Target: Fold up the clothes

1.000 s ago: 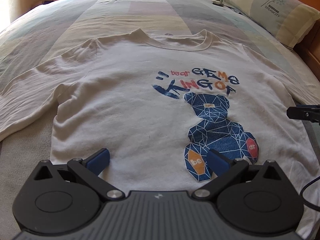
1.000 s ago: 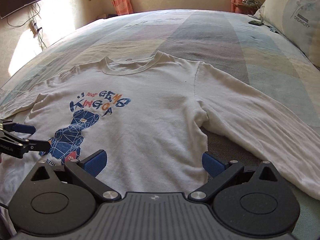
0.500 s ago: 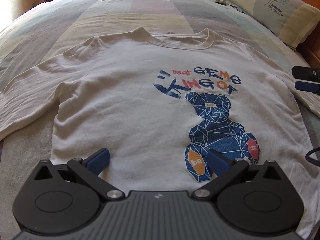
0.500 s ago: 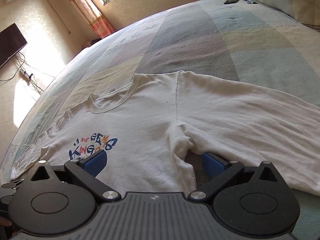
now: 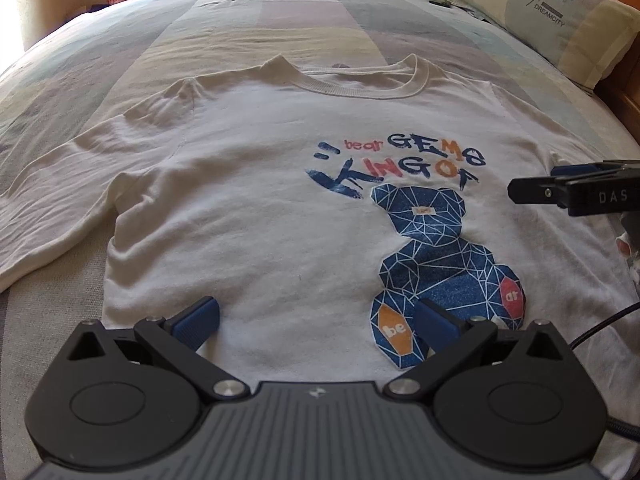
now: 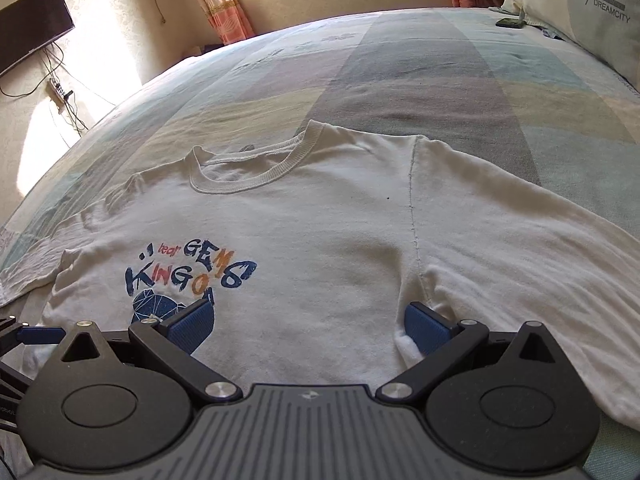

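Note:
A white long-sleeved shirt (image 5: 256,216) lies flat and face up on the bed, collar (image 5: 352,80) away from me, with a blue bear print (image 5: 432,256) on its chest. My left gripper (image 5: 316,320) hovers open over the lower front, its blue pads (image 5: 198,318) either side of bare cloth. Over the shirt's (image 6: 328,248) right chest my right gripper (image 6: 308,324) stands open, its right pad (image 6: 426,326) at the armpit seam. It also shows side-on as the right gripper (image 5: 560,192) at the edge of the left wrist view. Neither holds anything.
A pillow (image 5: 560,20) marked DREAMCITY lies at the bed's head on the right, beside a wooden headboard (image 5: 624,92). A small dark object (image 6: 510,22) rests near the pillow. A black cable (image 5: 600,324) trails over the shirt's right side. The patchwork bedspread (image 5: 280,28) stretches beyond the collar.
The right gripper has travelled from the hem up the shirt to the right armpit and come in over the body. The left gripper edged slightly forward. Both stay open.

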The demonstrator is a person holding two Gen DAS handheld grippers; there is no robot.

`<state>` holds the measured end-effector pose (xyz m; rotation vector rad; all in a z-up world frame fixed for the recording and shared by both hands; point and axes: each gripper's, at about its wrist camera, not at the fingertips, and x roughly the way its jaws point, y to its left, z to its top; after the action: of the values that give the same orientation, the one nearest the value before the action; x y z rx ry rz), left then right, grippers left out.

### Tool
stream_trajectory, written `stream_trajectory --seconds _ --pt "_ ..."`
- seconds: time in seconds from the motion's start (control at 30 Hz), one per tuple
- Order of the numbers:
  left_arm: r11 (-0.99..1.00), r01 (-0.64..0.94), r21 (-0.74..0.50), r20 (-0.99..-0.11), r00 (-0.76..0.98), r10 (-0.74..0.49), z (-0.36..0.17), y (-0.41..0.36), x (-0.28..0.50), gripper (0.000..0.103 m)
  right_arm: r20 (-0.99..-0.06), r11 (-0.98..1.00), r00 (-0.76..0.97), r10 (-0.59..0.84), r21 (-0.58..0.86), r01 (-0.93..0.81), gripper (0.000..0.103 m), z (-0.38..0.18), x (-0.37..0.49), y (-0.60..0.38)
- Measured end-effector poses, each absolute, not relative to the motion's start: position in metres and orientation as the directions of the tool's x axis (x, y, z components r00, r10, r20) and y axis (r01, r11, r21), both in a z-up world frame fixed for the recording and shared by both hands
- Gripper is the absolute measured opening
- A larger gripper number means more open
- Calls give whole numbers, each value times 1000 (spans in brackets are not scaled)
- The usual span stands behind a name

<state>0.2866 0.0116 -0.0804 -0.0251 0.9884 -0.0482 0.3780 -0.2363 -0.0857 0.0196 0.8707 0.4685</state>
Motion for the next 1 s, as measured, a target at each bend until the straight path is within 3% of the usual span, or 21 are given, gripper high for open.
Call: stream_trajectory --seconds 0.13,0.53,0.7,1.0 --pt "998 35 -53 -832 552 -63 -80 14 285 102 -758 885 585 290 -21 -465 103 -95 364 -213" --pt "997 31 -65 -823 563 -71 -77 18 280 102 -792 930 542 280 84 -357 103 -78 373 -245" --pt "994 38 -102 -813 572 -105 -74 21 275 102 -735 892 548 399 172 -419 103 -53 348 -238" --pt "981 186 -48 -795 587 -150 -80 22 262 102 -809 937 540 232 36 -349 103 -88 291 -246"
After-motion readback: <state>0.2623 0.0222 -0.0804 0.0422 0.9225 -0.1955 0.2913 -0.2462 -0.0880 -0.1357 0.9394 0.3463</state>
